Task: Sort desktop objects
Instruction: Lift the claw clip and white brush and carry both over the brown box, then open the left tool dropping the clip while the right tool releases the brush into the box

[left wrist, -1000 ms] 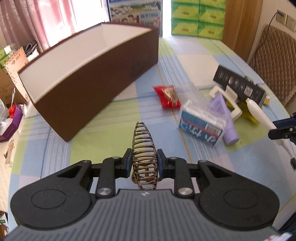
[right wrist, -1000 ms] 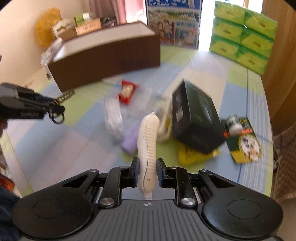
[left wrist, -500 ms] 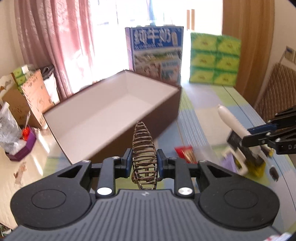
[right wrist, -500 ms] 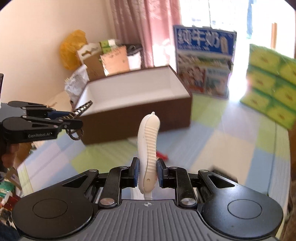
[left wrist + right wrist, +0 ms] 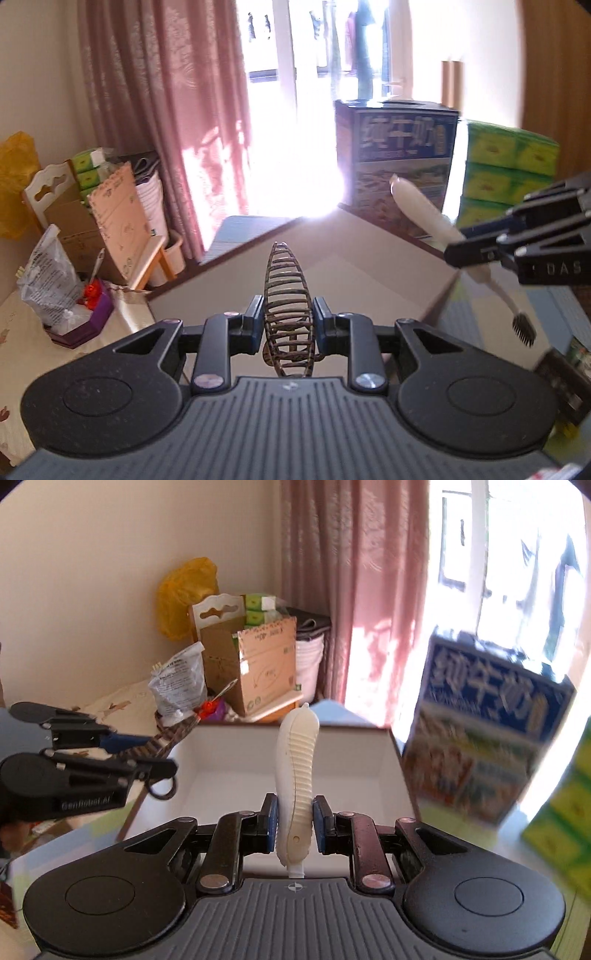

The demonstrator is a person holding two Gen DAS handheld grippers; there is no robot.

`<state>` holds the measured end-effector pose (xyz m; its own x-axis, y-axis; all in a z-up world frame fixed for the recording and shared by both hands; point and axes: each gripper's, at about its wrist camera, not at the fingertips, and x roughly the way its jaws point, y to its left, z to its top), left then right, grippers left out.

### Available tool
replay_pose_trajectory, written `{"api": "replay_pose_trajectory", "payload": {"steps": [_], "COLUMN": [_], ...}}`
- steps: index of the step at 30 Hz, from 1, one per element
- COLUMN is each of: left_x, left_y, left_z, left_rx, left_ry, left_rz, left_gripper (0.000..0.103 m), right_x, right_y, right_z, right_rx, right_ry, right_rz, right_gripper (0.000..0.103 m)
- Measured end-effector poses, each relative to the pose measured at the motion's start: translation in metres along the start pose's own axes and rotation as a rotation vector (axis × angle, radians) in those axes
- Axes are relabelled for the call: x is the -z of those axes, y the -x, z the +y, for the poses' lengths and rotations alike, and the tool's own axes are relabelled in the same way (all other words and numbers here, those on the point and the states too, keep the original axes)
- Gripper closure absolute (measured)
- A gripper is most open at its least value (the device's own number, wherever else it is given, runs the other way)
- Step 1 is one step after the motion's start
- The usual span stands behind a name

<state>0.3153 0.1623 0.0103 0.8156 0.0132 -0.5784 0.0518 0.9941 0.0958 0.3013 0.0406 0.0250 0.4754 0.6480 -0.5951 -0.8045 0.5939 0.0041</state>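
Observation:
My left gripper (image 5: 287, 328) is shut on a brown tortoiseshell hair clip (image 5: 286, 291) and holds it above the open brown box with a white inside (image 5: 369, 273). My right gripper (image 5: 294, 827) is shut on the handle of a white toothbrush (image 5: 297, 771), also over the box (image 5: 295, 753). In the left wrist view the toothbrush (image 5: 424, 218) hangs from the right gripper (image 5: 469, 253) with its bristles down. In the right wrist view the left gripper (image 5: 162, 762) with the clip (image 5: 166, 738) is over the box's left edge.
A blue milk carton (image 5: 399, 158) and green tissue packs (image 5: 509, 173) stand behind the box. Cardboard boxes and bags (image 5: 236, 664) are piled by the pink curtain (image 5: 166, 110). The checked tablecloth (image 5: 546, 314) shows at the right.
Both grippers have lifted and moved forward from the cluttered table to above the open box, each still holding its object. The loose table items have dropped out of view.

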Motion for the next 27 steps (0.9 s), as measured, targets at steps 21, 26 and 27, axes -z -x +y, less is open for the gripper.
{"api": "replay_pose_trajectory", "payload": {"steps": [21,26,27], "left_x": [0.004,0.007,0.007], "left_y": [-0.132,-0.155,-0.160], "left_z": [0.053,0.047,0.048], "left_rx": [-0.148,-0.179,-0.190], "left_ry": [0.164,0.163,0.165], "left_rz": [0.226,0.282,0.296], "left_gripper": [0.081,0.080,0.080], "right_x": [-0.013,-0.001,0.001], "right_y": [-0.183,-0.206,-0.209], "right_z": [-0.055,-0.068,-0.070], "right_rx": [0.072,0.082,0.085], "right_ry": [0.096,0.086,0.085], "right_rz": [0.214,0.293,0.304], "right_gripper": [0.086,0.086,0.086]}}
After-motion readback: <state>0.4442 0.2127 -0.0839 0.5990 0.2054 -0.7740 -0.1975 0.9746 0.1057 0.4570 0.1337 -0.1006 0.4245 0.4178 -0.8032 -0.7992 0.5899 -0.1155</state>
